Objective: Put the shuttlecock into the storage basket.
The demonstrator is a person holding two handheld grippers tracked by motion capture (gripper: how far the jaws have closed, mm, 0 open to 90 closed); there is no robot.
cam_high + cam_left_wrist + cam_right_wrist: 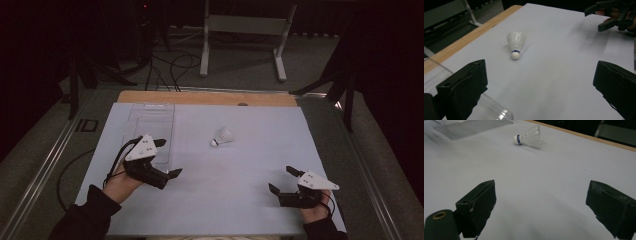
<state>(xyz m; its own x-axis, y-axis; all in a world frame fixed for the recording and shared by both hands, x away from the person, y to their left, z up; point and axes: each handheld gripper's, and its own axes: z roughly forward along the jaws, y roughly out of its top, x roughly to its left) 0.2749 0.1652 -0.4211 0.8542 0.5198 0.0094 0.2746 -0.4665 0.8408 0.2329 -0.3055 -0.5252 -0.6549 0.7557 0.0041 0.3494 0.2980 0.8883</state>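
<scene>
— Where's the shuttlecock point(221, 136)?

— Lying on its side mid-sheet on the white table cover point(240, 200), cork end pointing toward the near-left, feathers away to the right. The clear plastic box point(150, 131) sits just left of it.

— Who's closer?

— I'd say the left gripper point(167, 157); it hovers over the box edge, jaws wide apart, empty. The right gripper point(281, 180) waits farther off, also gaping, holding nothing.

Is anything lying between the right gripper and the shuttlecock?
Nothing: between the right gripper and the shuttlecock is bare white table surface, seen in the high view.
</scene>
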